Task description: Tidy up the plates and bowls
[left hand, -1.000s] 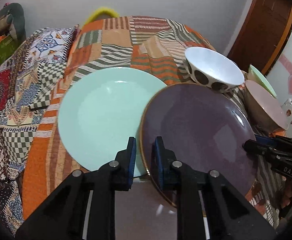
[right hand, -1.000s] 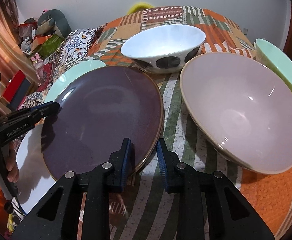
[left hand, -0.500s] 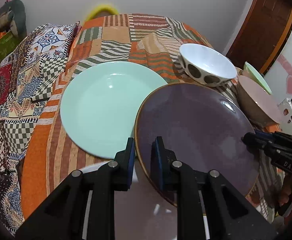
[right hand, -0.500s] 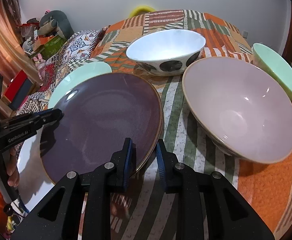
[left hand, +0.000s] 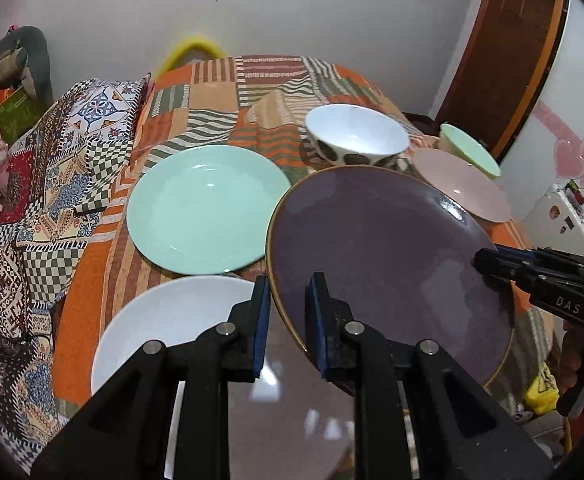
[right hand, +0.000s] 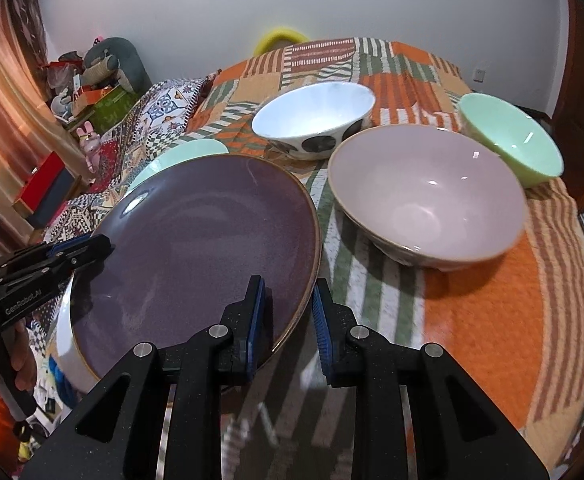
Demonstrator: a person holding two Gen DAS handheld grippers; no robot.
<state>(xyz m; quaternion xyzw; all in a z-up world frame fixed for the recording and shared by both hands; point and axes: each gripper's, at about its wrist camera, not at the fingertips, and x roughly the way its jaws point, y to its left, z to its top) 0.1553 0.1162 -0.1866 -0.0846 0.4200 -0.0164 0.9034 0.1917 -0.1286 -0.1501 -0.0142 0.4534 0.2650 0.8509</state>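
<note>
**A:** Purple plate — where is it right now?

**B:** Off the patterned bedspread, carried between two tools. The left gripper pinches its near-left rim, the right gripper pinches the opposite edge; each pair of fingers is pressed nearly together on the rim. The plate hangs tilted, partly above the white plate that lies at the near edge of the cloth.

**A:** So how much sorting is finished?

**B:** Little, as far as I can judge. The mint plate lies alone farther back, just beside the white one — no pile of plates exists yet. The bowls are all single too: the white spotted bowl, the pink bowl and the mint bowl stand near each other on the right side, none nested.

**A:** What's left, then?

**B:** Setting this plate down on one of the other two, adding the third, then probably nesting the three bowls. Which plate it is headed for, I can't tell.
</note>
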